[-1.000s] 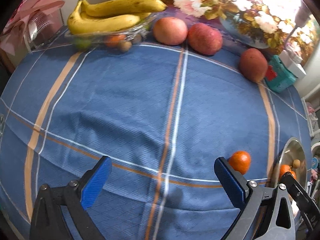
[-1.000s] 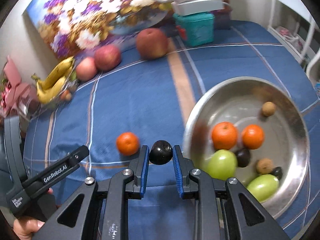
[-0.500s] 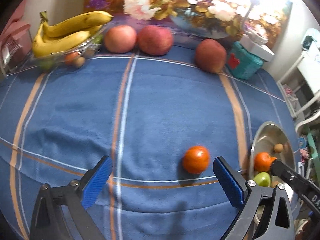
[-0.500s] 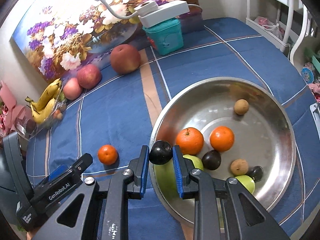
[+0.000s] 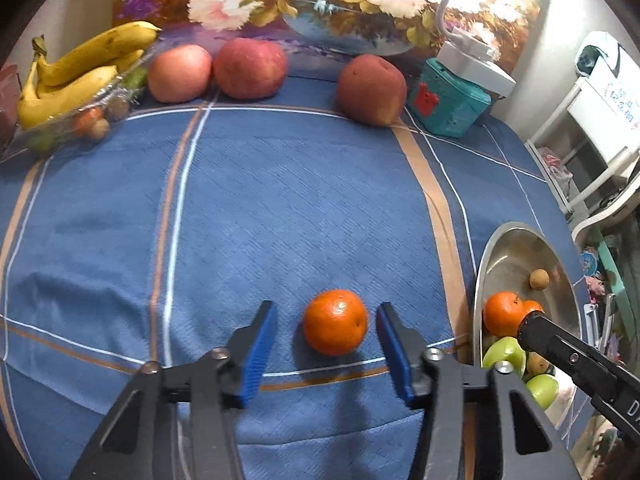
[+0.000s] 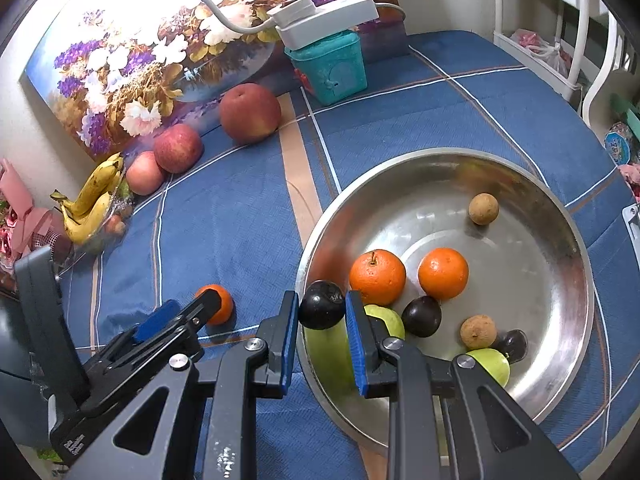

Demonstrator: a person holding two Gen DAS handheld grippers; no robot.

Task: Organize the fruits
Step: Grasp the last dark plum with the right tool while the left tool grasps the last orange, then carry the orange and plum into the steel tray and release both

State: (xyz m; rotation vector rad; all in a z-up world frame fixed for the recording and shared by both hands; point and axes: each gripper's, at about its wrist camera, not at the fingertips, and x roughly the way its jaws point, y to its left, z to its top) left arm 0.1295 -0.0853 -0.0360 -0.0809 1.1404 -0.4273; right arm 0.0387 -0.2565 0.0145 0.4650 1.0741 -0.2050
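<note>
An orange (image 5: 335, 327) lies on the blue cloth. My left gripper (image 5: 326, 322) is open, its blue pads on either side of the orange without touching it. The orange also shows in the right wrist view (image 6: 219, 304), partly behind the left gripper. My right gripper (image 6: 322, 312) is shut on a dark plum (image 6: 322, 309) and holds it over the near left rim of the steel bowl (image 6: 560, 240). The bowl holds two oranges (image 6: 377, 276), green fruits, dark plums and small brown fruits.
Three apples (image 5: 250, 67) line the back against a flower painting. A glass dish with bananas (image 5: 76, 72) stands at the back left. A teal box (image 5: 448, 104) with a white lamp stands at the back right. The bowl (image 5: 516, 248) is right of the orange.
My left gripper has swung right and forward until the orange sits between its jaws, which have narrowed. My right gripper has carried the plum right, over the bowl's rim.
</note>
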